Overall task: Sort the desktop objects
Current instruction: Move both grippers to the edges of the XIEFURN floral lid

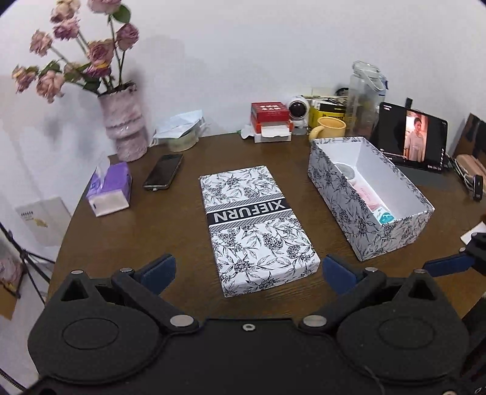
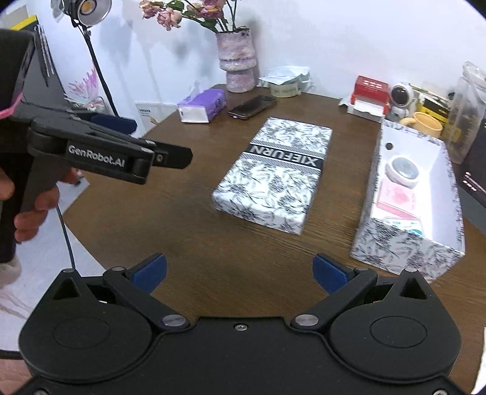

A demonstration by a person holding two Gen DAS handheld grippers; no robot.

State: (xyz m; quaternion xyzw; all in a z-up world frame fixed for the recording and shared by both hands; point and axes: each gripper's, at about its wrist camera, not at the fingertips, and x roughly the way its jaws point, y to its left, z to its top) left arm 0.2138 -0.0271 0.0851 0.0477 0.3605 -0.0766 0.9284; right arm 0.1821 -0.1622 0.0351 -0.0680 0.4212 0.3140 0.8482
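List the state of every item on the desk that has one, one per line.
left gripper: open, empty
right gripper: open, empty
patterned box: open, items inside
box lid: off, flat on table
phone: screen dark
tablet: on, playing video
yellow mug: upright
studio lamp: lit

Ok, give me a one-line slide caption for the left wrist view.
Open left gripper hovers before the floral box lid, the open box to its right.
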